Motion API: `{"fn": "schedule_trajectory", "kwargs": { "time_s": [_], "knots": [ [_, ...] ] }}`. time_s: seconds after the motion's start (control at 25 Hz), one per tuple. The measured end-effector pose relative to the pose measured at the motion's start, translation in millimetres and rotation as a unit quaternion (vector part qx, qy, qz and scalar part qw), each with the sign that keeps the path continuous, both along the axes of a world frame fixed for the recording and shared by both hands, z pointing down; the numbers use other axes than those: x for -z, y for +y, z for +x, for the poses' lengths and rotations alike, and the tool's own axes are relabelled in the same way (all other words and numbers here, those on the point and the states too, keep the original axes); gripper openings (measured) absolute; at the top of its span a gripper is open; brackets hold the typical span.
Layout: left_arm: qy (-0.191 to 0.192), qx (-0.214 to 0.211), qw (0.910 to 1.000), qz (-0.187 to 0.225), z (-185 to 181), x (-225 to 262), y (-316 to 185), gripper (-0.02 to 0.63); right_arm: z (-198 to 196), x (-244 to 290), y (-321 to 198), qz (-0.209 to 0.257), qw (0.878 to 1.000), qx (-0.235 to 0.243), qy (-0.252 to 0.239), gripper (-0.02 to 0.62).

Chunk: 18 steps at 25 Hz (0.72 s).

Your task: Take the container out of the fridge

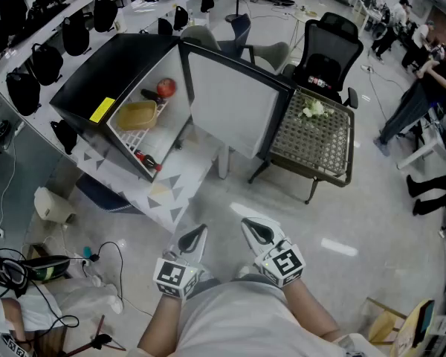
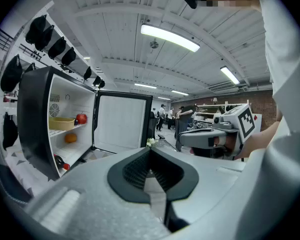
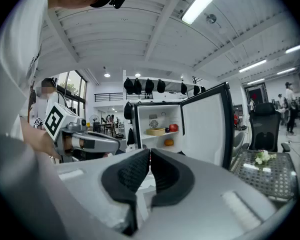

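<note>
Two hand-held grippers, the left gripper [image 1: 198, 233] and the right gripper [image 1: 250, 226], sit low and close to the person's body. Each has its jaws pressed together with nothing between them. Well ahead of them, a small black fridge [image 1: 89, 73] stands with its white door [image 1: 234, 103] swung open. The tan container [image 1: 137, 115] rests on the upper wire shelf inside, next to a red apple [image 1: 166, 88]. A woven side table [image 1: 320, 143] stands just beside the open door.
</note>
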<state>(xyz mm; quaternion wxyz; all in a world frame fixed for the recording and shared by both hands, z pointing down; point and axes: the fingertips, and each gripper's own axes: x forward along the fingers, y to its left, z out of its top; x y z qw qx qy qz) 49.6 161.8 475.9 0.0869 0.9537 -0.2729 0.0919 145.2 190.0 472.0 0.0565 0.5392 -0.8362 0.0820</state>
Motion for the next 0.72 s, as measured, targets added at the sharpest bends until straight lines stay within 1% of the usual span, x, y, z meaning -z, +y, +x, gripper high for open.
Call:
{"fn": "schedule_trajectory", "kwargs": {
  "time_s": [0.28,0.44,0.6,0.72],
  "knots": [
    [0.006,-0.007,1.0000,0.000,-33,0,-12,0.009,-39,2,-12,-0.001,1.000,0.005,0.005,0.008],
    [0.014,0.001,0.9999,-0.005,-58,-2,-22,0.009,-65,1,-21,-0.006,1.000,0.019,0.013,0.008],
    [0.020,0.007,0.9997,-0.008,-83,-6,-30,0.009,-89,3,-33,-0.002,1.000,0.026,-0.001,0.008],
    [0.024,0.014,0.9996,-0.012,-108,-11,-38,0.009,-109,2,-46,-0.005,1.000,0.026,0.002,0.008]
  ]
}}
